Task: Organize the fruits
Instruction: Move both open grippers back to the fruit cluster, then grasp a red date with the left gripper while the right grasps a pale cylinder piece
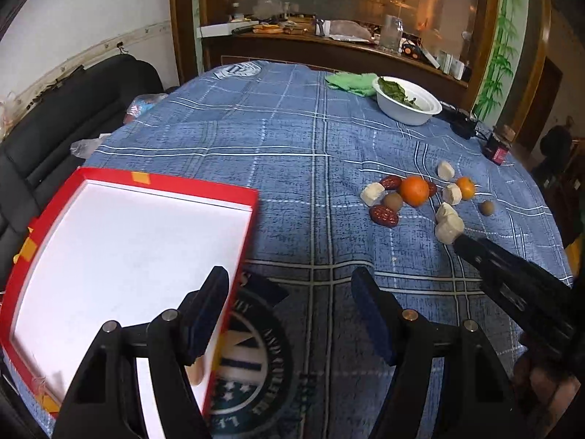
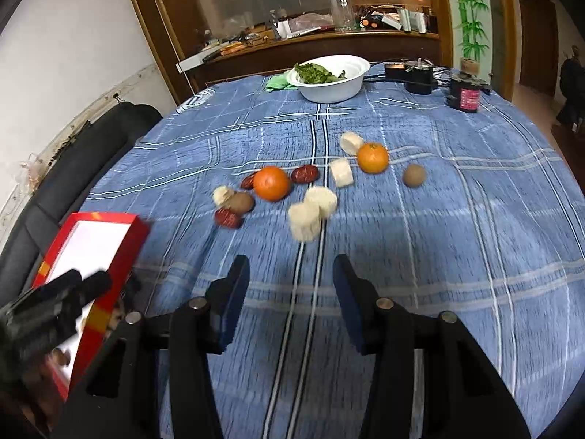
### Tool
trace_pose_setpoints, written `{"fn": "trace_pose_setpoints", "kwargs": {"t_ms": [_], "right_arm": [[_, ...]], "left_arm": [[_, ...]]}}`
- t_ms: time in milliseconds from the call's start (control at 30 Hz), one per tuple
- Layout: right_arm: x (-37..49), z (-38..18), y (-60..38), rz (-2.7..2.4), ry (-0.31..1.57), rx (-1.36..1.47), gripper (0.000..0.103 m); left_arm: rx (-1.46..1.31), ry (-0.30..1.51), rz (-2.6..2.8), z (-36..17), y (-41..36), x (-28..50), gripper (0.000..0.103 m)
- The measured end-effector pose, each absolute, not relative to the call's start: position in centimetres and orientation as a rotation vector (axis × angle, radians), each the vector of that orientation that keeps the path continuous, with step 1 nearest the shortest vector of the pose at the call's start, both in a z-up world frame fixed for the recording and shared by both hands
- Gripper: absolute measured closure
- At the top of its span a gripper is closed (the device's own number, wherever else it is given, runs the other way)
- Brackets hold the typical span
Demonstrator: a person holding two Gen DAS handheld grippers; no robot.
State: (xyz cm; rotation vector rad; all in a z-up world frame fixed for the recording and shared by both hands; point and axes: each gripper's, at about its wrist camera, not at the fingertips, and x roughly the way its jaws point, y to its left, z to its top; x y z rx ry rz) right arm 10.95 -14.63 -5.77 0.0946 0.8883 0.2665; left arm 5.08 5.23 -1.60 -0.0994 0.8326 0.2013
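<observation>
A round table is covered by a blue checked cloth (image 1: 292,139), and nearly everything is laid on it. At the near left a red box (image 1: 252,197) with a white inside is seen; nothing can be made out in it. A white bowl (image 2: 329,87) of green leaves is set at the far side, with a green rag (image 1: 351,82) touching it behind. The left gripper (image 1: 289,314) is held over the box's right edge, its jaws wide apart and nothing between them. The right gripper (image 2: 290,303) is held above bare cloth just short of the fruit, its jaws moderately apart and empty. The fruit is scattered mid-table, well apart from the box: a large orange (image 2: 272,183) and a small orange (image 2: 373,157) are seen among the rest. Five pale cut chunks (image 2: 305,221) are spread around them, the nearest two touching. Two brown kiwis (image 2: 414,175) are seen, one off to the right alone. Three red dates (image 2: 305,173) are tucked beside the large orange.
</observation>
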Motion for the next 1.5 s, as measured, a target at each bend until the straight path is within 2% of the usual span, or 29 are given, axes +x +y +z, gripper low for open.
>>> {"fn": "trace_pose_setpoints", "kwargs": {"t_ms": [67, 267, 300, 833, 867, 900, 967, 1167, 1233, 1267, 1300, 1433, 1467, 1500], "right_arm": [[12.2, -6.4, -14.1, 0.253, 0.9, 0.075, 0.066], [14.8, -7.7, -13.6, 0.204, 0.927, 0.063, 0.07], [15.1, -7.9, -13.5, 0.207, 0.939, 0.066, 0.078], [12.6, -5.6, -18.2, 0.228, 0.875, 0.205, 0.077], [12.5, -5.6, -18.1, 0.236, 0.872, 0.21, 0.077], [12.6, -5.6, -18.0, 0.248, 0.87, 0.214, 0.077], [12.6, -5.7, -17.9, 0.265, 0.874, 0.223, 0.077], [12.3, -5.3, -18.0, 0.281, 0.864, 0.235, 0.077], [12.0, -4.9, -18.0, 0.284, 0.853, 0.23, 0.077], [11.8, -4.7, -18.0, 0.285, 0.849, 0.225, 0.077], [11.6, -4.6, -18.0, 0.288, 0.846, 0.222, 0.077], [11.4, -4.4, -18.2, 0.292, 0.835, 0.234, 0.077], [11.5, -4.4, -18.3, 0.294, 0.832, 0.235, 0.077], [11.4, -4.3, -18.3, 0.297, 0.828, 0.236, 0.077]], "left_arm": [[-0.099, 0.841, 0.208, -1.9, 5.2, 5.7, 0.034], [-0.113, 0.857, 0.206, -2.8, 4.7, 7.7, 0.034], [-0.112, 0.858, 0.205, -2.9, 4.4, 8.1, 0.034], [0.064, 0.893, 0.176, -5.5, -1.2, 15.7, 0.035], [0.073, 0.892, 0.165, -5.5, -1.5, 15.8, 0.043], [0.078, 0.893, 0.153, -5.4, -1.8, 15.8, 0.057], [0.086, 0.9, 0.132, -5.3, -2.4, 15.4, 0.073], [0.05, 0.896, 0.025, -5.4, -1.6, 13.9, 0.072], [0.101, 0.864, -0.002, -5.5, -1.6, 13.5, 0.064], [0.1, 0.863, 0.023, -5.5, -1.3, 13.6, 0.051], [0.077, 0.87, 0.024, -5.5, -1.0, 13.7, 0.047], [0.067, 0.874, 0.003, -5.4, -0.9, 14.0, 0.047], [0.07, 0.873, -0.004, -5.4, -1.0, 14.0, 0.052], [0.072, 0.871, -0.023, -5.4, -1.2, 14.0, 0.063]]}}
